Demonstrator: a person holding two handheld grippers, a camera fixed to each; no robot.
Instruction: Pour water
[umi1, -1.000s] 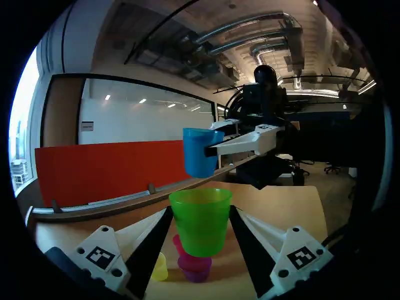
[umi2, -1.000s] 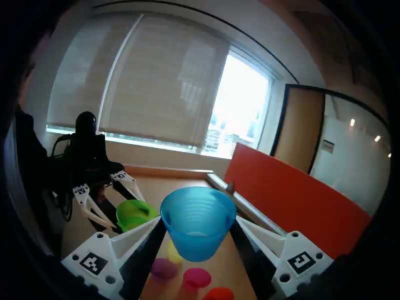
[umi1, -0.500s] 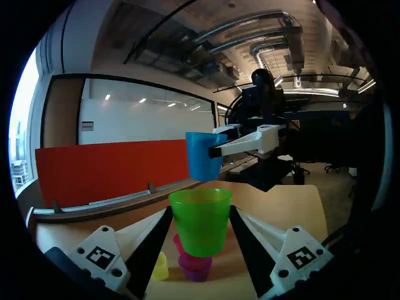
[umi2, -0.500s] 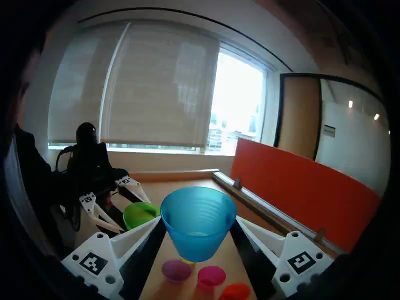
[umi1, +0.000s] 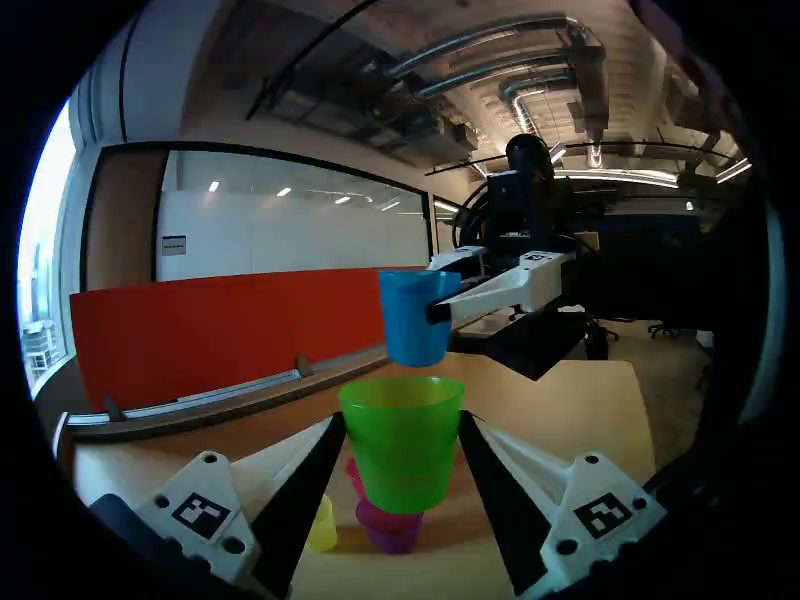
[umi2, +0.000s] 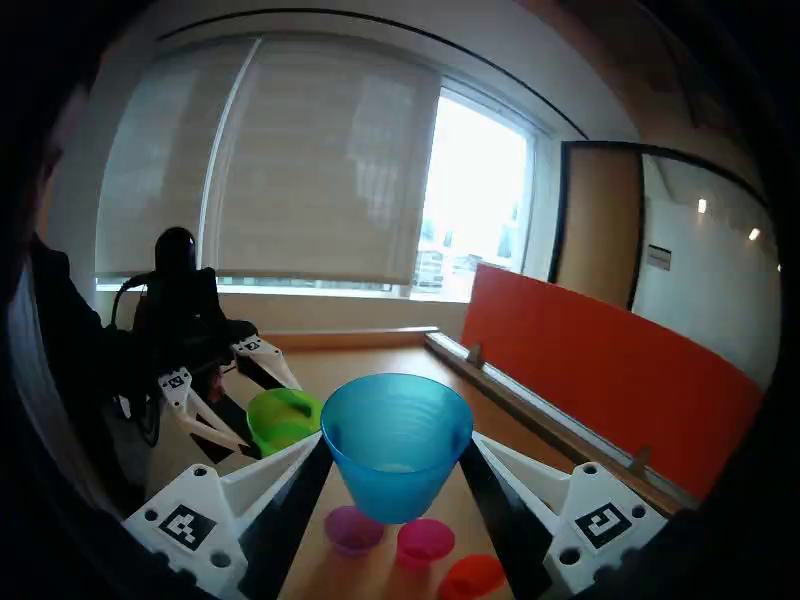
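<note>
Two cups over the wooden counter (umi1: 575, 395), red partition (umi1: 200, 330) mid-left: my left tongs (umi1: 400, 425) clamp the green cup (umi1: 402, 455), right tongs (umi2: 397, 440) the blue cup (umi2: 397, 460), now sunk lower.

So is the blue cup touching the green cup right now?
Apart. The left gripper view shows a strip of desk between the base of the blue cup and the rim of the green cup.

Left gripper (umi1: 401, 420) level, both fingers pressed on the sides of a green cup (umi1: 402, 450); right gripper (umi2: 397, 442) clamped the same way on a blue cup (umi2: 397, 460), raised just above and beyond the left gripper, fingers reaching in from its right.
</note>
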